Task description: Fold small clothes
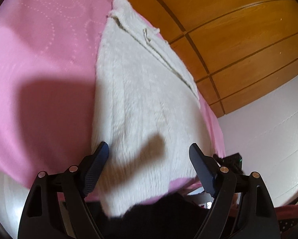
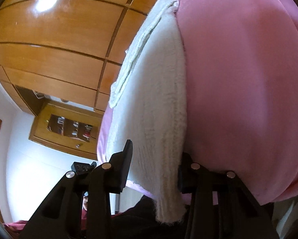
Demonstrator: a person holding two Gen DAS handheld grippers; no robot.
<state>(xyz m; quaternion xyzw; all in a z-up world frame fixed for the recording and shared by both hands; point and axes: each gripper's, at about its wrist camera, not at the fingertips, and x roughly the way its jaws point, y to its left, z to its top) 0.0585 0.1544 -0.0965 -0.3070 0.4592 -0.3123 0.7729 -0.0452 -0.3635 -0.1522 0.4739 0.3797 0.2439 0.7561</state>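
Observation:
A fluffy white garment (image 1: 145, 91) lies folded lengthwise on a pink bedsheet (image 1: 39, 69), with its near end hanging over the bed's edge. My left gripper (image 1: 149, 155) is open, its blue-padded fingers (image 1: 98, 163) on either side of the garment's near end, just above it. In the right wrist view the same garment (image 2: 155, 103) runs along the pink sheet (image 2: 238, 79). My right gripper (image 2: 155, 159) is open around the garment's near end; its right finger is partly hidden behind the cloth.
A wooden wardrobe (image 1: 228, 29) stands close beside the bed, and it also shows in the right wrist view (image 2: 59, 39). A wooden cabinet with a glass front (image 2: 69, 127) stands against a white wall (image 1: 268, 129). Dark clothing (image 1: 165, 215) sits at the bed's near edge.

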